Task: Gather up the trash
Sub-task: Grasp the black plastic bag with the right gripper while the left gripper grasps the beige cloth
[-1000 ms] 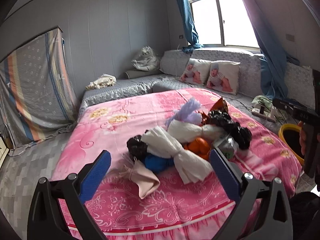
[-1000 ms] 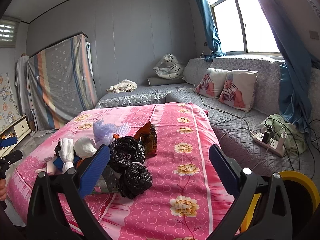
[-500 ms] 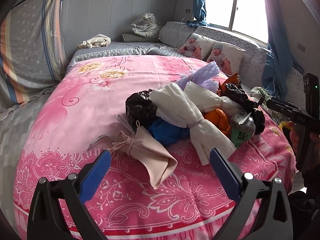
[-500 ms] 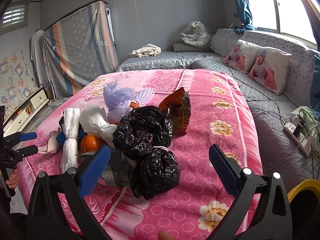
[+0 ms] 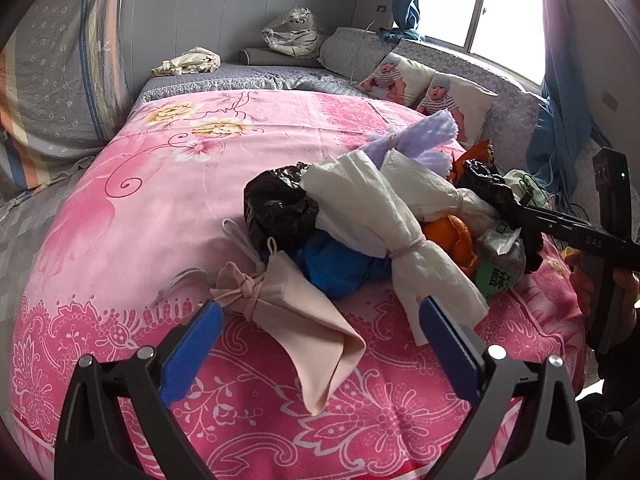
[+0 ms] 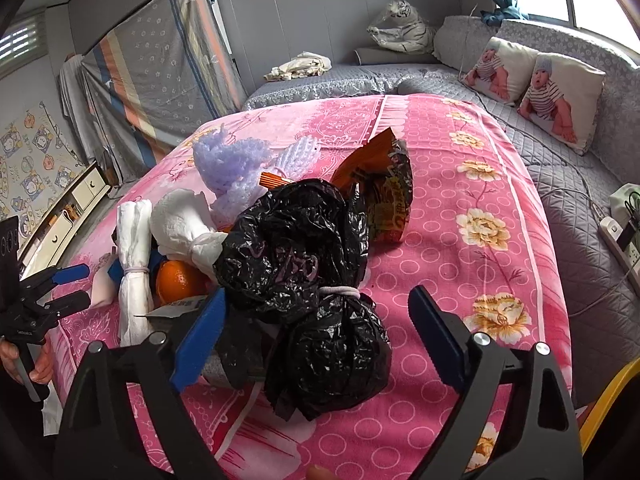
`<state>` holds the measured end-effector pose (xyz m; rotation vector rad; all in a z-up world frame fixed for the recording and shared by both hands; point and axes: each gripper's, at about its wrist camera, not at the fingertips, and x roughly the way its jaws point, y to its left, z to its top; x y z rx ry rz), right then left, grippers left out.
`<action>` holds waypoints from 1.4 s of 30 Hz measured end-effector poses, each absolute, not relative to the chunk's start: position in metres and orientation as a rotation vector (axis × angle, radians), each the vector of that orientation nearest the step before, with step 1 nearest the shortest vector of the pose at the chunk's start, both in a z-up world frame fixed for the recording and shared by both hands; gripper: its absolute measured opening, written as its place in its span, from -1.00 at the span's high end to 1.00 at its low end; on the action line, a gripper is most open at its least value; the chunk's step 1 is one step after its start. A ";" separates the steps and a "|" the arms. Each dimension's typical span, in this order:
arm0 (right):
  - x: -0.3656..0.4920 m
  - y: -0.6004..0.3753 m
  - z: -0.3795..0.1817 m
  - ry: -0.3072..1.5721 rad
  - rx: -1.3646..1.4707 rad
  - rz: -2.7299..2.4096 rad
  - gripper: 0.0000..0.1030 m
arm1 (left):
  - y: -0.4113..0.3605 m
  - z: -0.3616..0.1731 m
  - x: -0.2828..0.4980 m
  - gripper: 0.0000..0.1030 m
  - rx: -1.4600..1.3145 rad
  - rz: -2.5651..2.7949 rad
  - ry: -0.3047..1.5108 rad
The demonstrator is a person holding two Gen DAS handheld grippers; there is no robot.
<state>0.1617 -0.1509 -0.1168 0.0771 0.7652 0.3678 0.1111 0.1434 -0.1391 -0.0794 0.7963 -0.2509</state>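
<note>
The trash pile (image 5: pixel 380 216) lies near the bed's (image 5: pixel 120 208) front edge. The left hand-held gripper (image 5: pixel 320 348) gapes empty; the right hand-held gripper (image 6: pixel 316 332), just narrowing, straddles a black bag (image 6: pixel 320 344) without gripping.

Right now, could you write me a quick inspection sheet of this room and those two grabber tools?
Surface: pink floral bedspread.
Job's things: heaped bundles: black bag, beige pouch, white paper bundle, orange peel, snack wrapper.
Clutter: cloth heap, toy tiger.
Grippers: left gripper open over the pouch; right gripper open, jaws just narrowing around the black bag.
Cables: power strip, cord.
Surroundings: baby-print pillows, yellow bin rim.
</note>
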 end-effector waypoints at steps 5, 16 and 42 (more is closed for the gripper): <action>0.170 -0.156 -0.128 0.812 0.107 0.377 -0.48 | 0.145 -0.146 0.116 -0.52 -0.094 -0.237 0.819; 0.173 -0.168 -0.135 0.850 0.195 0.396 0.16 | 0.158 -0.154 0.117 0.25 -0.143 -0.179 0.851; 0.086 -0.201 -0.061 0.627 0.245 0.395 0.37 | 0.153 -0.083 0.051 0.70 -0.099 -0.180 0.594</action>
